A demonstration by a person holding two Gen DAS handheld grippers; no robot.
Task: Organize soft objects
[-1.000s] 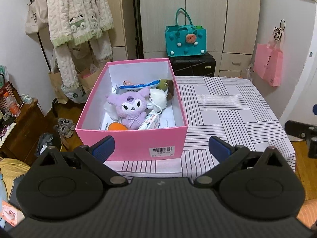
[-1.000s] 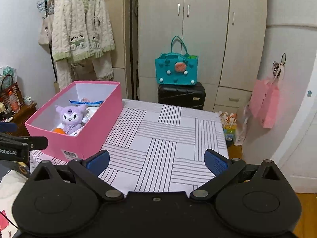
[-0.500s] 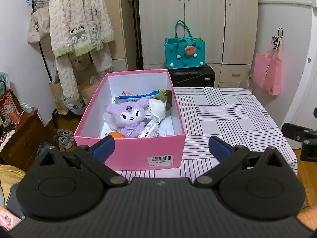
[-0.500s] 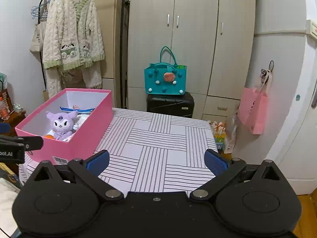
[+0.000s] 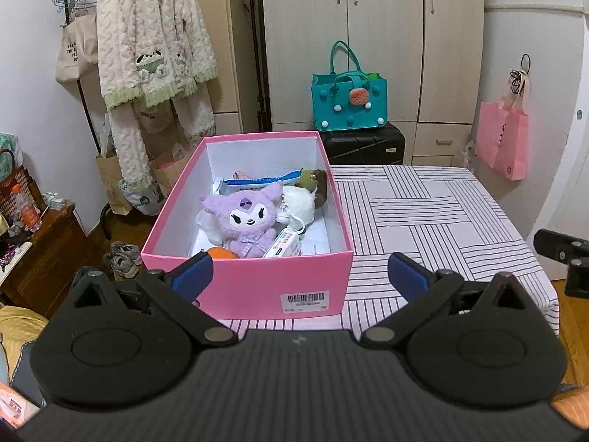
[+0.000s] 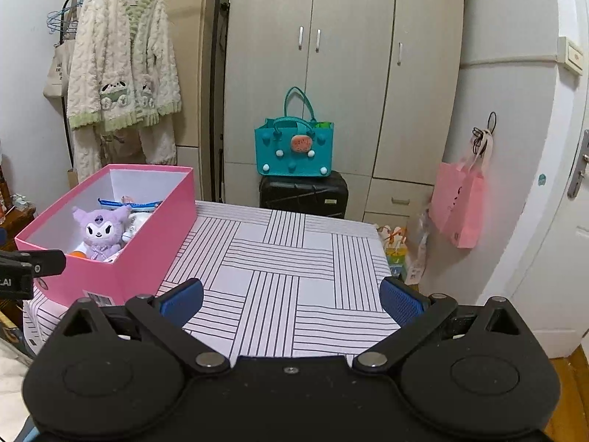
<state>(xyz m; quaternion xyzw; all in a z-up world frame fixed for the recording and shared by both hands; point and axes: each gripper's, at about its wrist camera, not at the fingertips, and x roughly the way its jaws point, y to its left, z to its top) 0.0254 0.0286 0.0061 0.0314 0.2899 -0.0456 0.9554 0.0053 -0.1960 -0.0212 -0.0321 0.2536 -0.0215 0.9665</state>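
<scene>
Left gripper (image 5: 298,274) fingers spread wide, nothing held, pink box (image 5: 243,287) with purple plush (image 5: 250,219) just ahead, right gripper (image 6: 291,296) likewise wide open and empty over striped surface (image 6: 287,258)

A barcode sticker (image 5: 304,301) is sitting on the pink box (image 5: 257,287) near face, digits too small to read. "AI" is showing in white on the black left gripper body (image 6: 14,276) at the right view's left edge. Tote bag (image 5: 75,49) far left is carrying print, only "THE" partly legible.
</scene>
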